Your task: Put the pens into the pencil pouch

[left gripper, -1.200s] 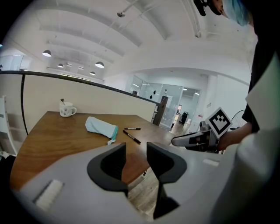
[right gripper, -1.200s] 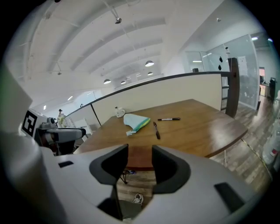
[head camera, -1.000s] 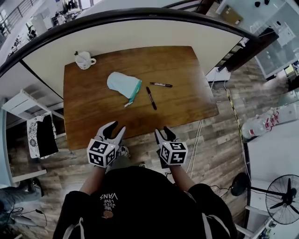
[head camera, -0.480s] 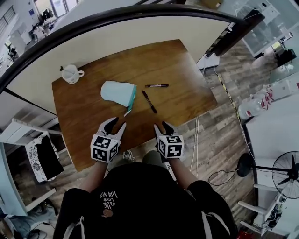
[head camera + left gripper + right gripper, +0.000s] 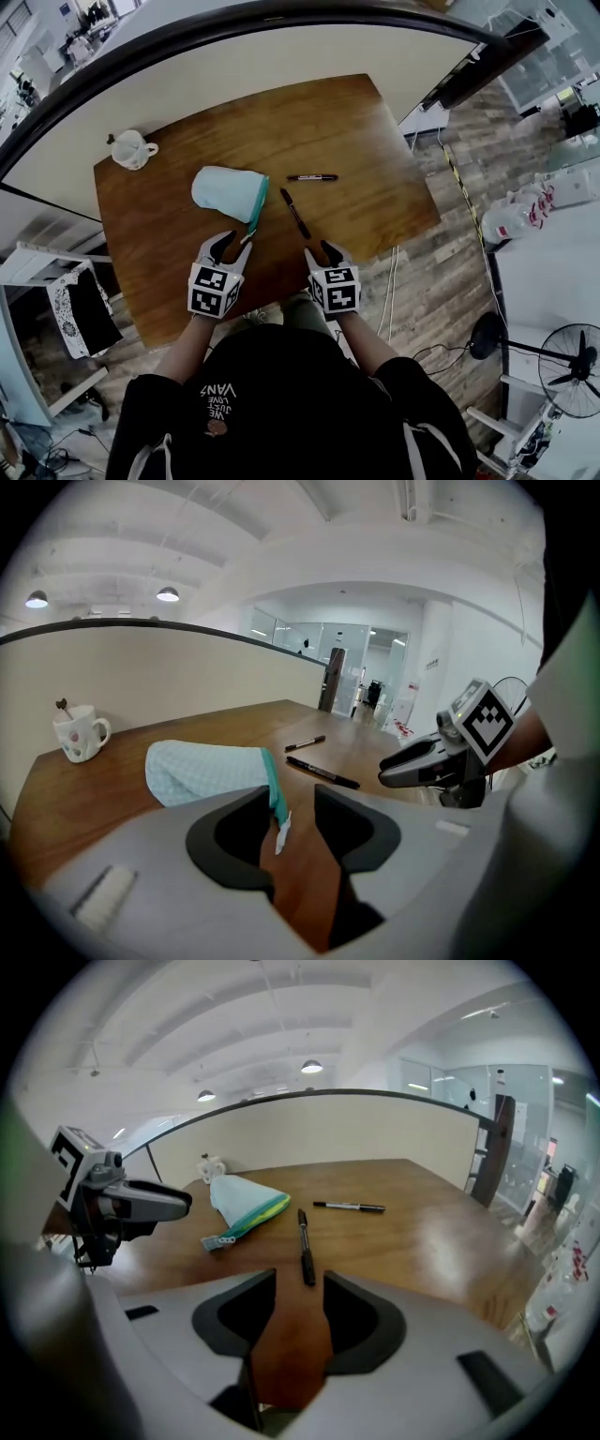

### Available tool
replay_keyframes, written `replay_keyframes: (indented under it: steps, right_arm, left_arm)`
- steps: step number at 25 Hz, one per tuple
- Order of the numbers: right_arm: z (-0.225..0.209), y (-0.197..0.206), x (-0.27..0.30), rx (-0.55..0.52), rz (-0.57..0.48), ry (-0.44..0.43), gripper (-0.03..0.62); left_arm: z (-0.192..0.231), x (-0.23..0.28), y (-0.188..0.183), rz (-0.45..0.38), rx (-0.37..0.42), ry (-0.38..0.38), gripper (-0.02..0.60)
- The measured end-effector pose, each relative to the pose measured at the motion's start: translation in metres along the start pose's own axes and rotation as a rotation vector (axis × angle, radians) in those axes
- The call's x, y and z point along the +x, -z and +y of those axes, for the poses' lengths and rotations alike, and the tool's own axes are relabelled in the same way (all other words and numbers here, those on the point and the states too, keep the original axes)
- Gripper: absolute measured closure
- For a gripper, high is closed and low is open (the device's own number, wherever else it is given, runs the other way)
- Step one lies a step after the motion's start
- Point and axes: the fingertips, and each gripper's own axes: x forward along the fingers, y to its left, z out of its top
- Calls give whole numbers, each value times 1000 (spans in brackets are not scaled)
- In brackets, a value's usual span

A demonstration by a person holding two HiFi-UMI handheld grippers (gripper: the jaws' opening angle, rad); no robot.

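Observation:
A light blue pencil pouch [image 5: 228,192] with a teal zipper edge lies on the brown table [image 5: 375,202]. Two black pens lie to its right: one [image 5: 312,177] farther back, one [image 5: 294,213] nearer me. My left gripper [image 5: 225,247] hovers open over the table's near edge, just short of the pouch's zipper pull [image 5: 281,832]. In the left gripper view the pouch [image 5: 211,771] lies ahead of the gripper [image 5: 291,803]. My right gripper [image 5: 319,251] is open too, behind the nearer pen [image 5: 305,1246], with nothing between its fingers [image 5: 300,1283]. The farther pen [image 5: 349,1207] lies beyond.
A white mug [image 5: 131,148] stands at the table's far left corner. A curved cream partition [image 5: 281,66] borders the table's far side. A small white side table [image 5: 66,281] stands on the floor at the left, and a fan [image 5: 567,370] at the right.
Both grippers have moved forward and down, from in front of the table to over its near edge, closer to the pouch and the nearer pen. Pouch and pens lie as before.

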Motion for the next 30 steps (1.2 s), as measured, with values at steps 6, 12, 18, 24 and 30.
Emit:
replay_keyframes:
  steps: [6,12,18,24,30]
  right_arm:
    - [-6,-1,25,-109,53,-75,427]
    - [-7,8,44,-189,111,-143,427]
    - [-7,10,56,-289,127,-181,427]
    - [-3,9,60,-324,136,-205,428]
    - [-2,9,61,-327,133,-215,433]
  left_arm:
    - [6,32,-4,24,8,-79,420]
    - [6,60,10,110,43,-118,420]
    - [16,80,10,152,84,-178,420]
    - [21,95,17,208,114,-194,422]
    - [27,98,25,245,114,-222,425]
